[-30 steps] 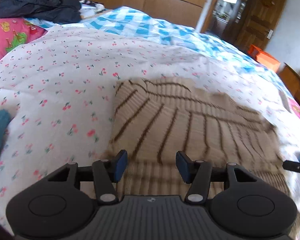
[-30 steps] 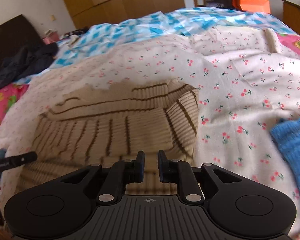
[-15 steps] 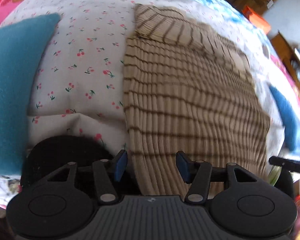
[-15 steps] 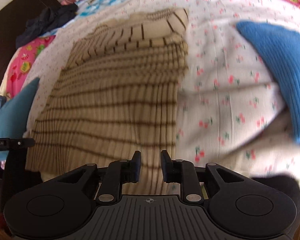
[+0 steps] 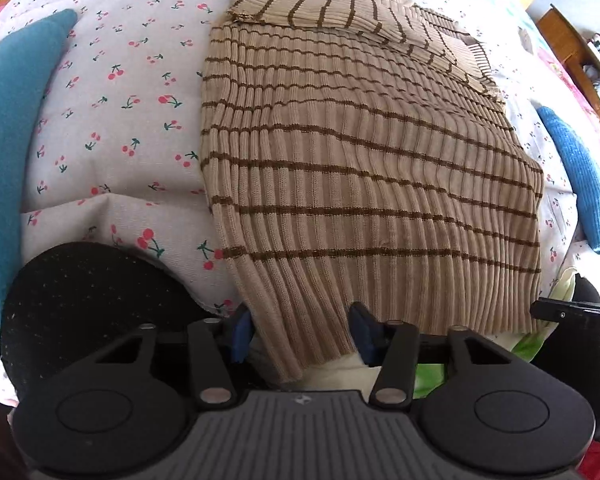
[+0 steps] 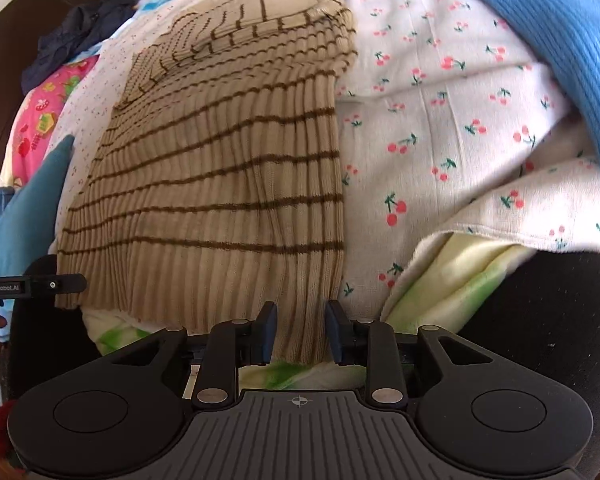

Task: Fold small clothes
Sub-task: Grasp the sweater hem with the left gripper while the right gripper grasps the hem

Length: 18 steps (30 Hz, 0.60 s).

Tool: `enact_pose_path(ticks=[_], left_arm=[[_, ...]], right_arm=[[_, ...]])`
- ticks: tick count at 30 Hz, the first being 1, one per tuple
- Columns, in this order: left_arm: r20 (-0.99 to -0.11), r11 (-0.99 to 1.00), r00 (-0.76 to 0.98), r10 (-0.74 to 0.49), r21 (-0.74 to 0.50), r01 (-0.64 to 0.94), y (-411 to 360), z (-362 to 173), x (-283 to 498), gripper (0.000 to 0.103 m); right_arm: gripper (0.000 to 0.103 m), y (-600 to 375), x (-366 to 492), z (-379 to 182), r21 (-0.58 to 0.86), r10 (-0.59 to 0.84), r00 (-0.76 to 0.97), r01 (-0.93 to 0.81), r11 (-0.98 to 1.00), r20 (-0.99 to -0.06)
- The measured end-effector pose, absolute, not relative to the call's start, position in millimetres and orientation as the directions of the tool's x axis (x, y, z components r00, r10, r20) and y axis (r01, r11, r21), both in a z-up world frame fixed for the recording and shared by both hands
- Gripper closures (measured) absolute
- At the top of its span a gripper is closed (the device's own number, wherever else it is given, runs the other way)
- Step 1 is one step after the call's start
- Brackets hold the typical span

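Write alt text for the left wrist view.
A beige striped sweater lies flat on a cherry-print sheet, its hem between the open fingers of the left gripper. Blue clothes lie at either side.

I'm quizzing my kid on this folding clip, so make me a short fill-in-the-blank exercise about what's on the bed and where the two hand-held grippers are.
1. The beige sweater has thin ____ stripes.
2. The bedsheet is printed with small ____.
3. Both the left hand-held gripper and the right hand-held gripper straddle the sweater's ____ edge.
4. The sweater's sleeves lie folded across its ____ end.

Missing words: brown; cherries; bottom (hem); far (top)
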State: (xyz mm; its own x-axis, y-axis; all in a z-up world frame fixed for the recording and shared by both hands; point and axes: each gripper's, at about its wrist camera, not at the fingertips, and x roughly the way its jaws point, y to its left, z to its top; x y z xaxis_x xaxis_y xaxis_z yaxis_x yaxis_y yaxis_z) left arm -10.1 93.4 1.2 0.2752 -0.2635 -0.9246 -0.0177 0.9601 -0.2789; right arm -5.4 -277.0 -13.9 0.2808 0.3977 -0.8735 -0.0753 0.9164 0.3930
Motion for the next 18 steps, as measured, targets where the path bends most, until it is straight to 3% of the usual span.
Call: enact_pose_path(ticks=[5,8,14,18], left_arm=[[-0.902,0.930,0.292,-0.319,-0.357,-0.089,109.9,1.0,-15.2,0.079],[-0.871,0.886,0.303,-0.387,-0.442,-0.139,119.6,-1.7,-17.8,0.086],[-0.799,0.801,0.359,-0.483,-0.568,-0.187,127.1,-2.8,-19.7,0.088],[-0.705,0.716,0.450,-0.548,-0.673,-0.183,132.5,6.3,-16.1,0.088]], right_arm=[[0.095,-283.5,-8.0,-16.8,0.474,0.466,0.274,-0.042,0.879,-0.841],[0.098,-288.4,-10.7,-15.7,0.545,0.519,0.313,-0.005,0.838,-0.795],[0.102,-293.8,-9.1,2.3,0.664,0.599,0.429,0.004,0.748,-0.676],[0.102,-289.7,1.2,19.5,0.725,0.635,0.509,-0.030,0.688,-0.581]])
